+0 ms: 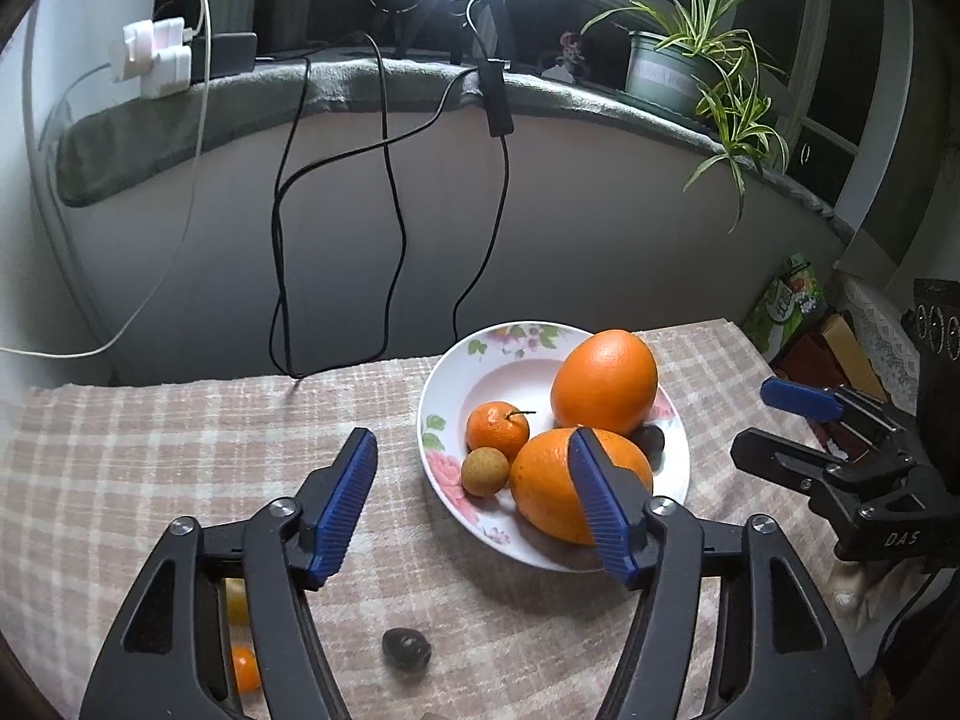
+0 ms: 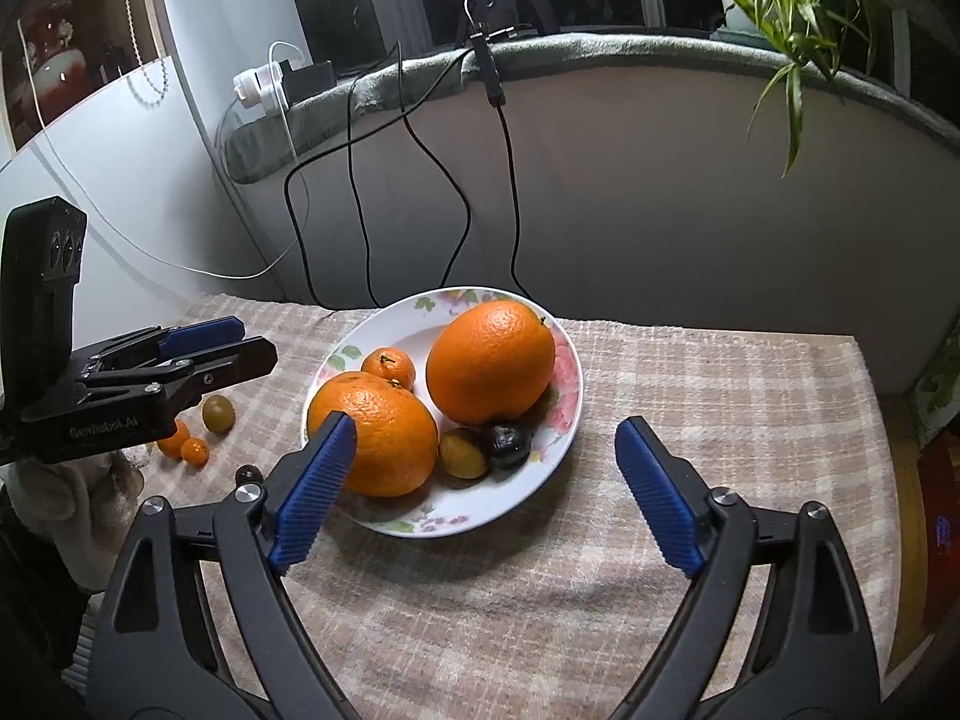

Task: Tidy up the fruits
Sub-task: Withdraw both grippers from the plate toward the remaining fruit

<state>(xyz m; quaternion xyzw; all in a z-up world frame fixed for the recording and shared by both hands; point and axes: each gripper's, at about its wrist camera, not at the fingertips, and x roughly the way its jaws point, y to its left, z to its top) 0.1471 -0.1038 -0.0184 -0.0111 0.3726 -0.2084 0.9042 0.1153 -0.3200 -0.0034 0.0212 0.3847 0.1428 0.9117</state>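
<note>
2 oranges (image 2: 491,360), 1 mandarin (image 2: 389,367), perhaps 2 others

Left gripper's finger (image 1: 600,504) covers part of the near orange (image 1: 546,480); two small fruits (image 1: 237,600) peek between its arms, mostly hidden.

The left gripper (image 1: 474,501) hangs low and level over the table with its blue-padded fingers (image 1: 342,504) spread wide, nothing between them. The right gripper (image 2: 489,489) sits at much the same height beside it, its own blue pads (image 2: 657,495) parted even further and likewise holding nothing. Seen from each other's cameras, both point forward side by side and well apart; a pale sleeve cuff shows beneath the left one, though the hands themselves are hidden.
</note>
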